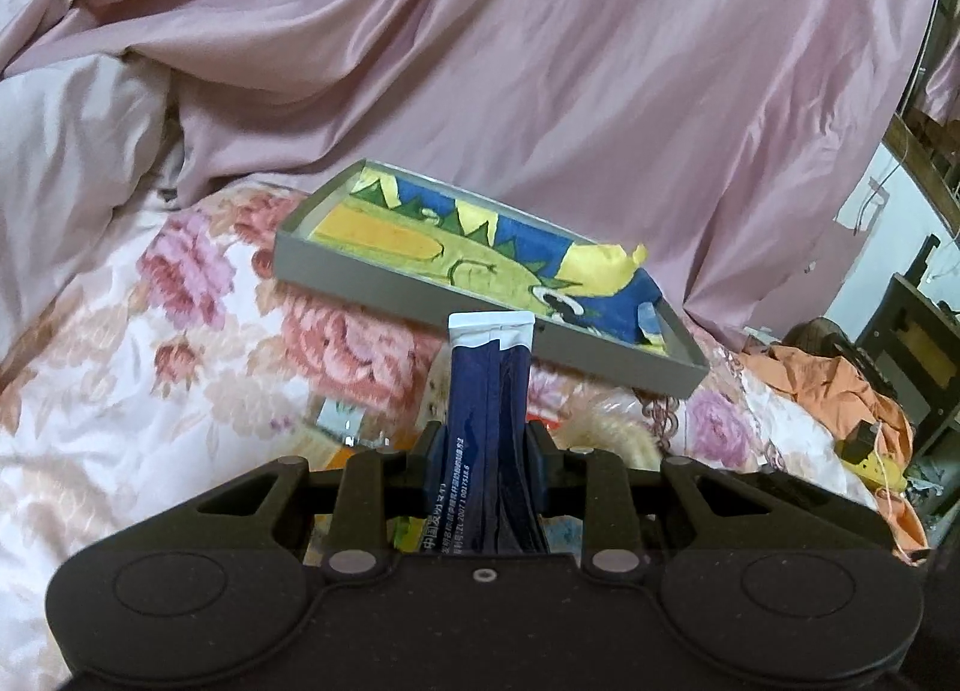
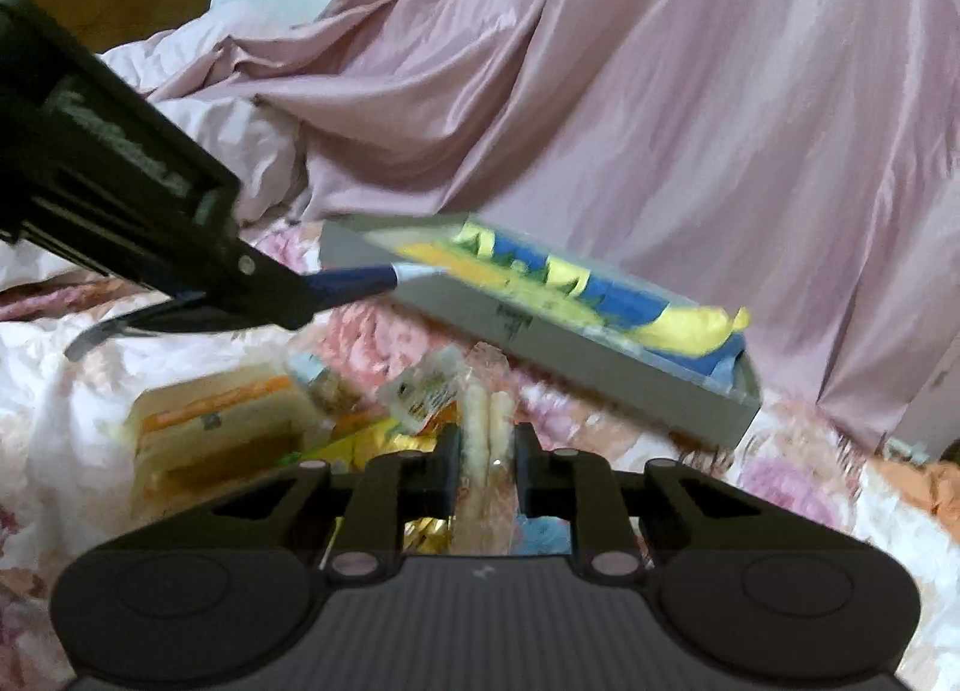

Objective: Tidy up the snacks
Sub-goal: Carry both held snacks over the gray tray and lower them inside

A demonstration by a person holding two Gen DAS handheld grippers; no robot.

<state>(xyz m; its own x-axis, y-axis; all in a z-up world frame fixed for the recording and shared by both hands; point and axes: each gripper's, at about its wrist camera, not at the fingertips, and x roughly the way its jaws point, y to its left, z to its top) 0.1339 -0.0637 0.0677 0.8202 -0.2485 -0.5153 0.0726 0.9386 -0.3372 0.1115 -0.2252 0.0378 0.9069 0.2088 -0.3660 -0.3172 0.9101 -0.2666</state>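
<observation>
On the bed, over a floral quilt, a grey tray lies tilted with a pink sheet bunched behind it. A yellow, blue and green cloth lines the tray's inside.

In the left wrist view, the left claw is clenched on a dark blue sachet, which sticks straight out between the fingers. Its white sealed end sits in front of the tray's near wall; whether it touches the wall is hard to say. To the right, past the bed's edge, an orange cloth lies crumpled.

In the right wrist view, the left claw enters from the left, its sachet tip just at the tray's near corner. Below it a heap of snacks rests on the quilt: a pale yellow box, some small crinkled packets, gold foil. The picture is blurred here. The right claw is closed on a clear packet of pale sticks, low over the heap, near the tray.
</observation>
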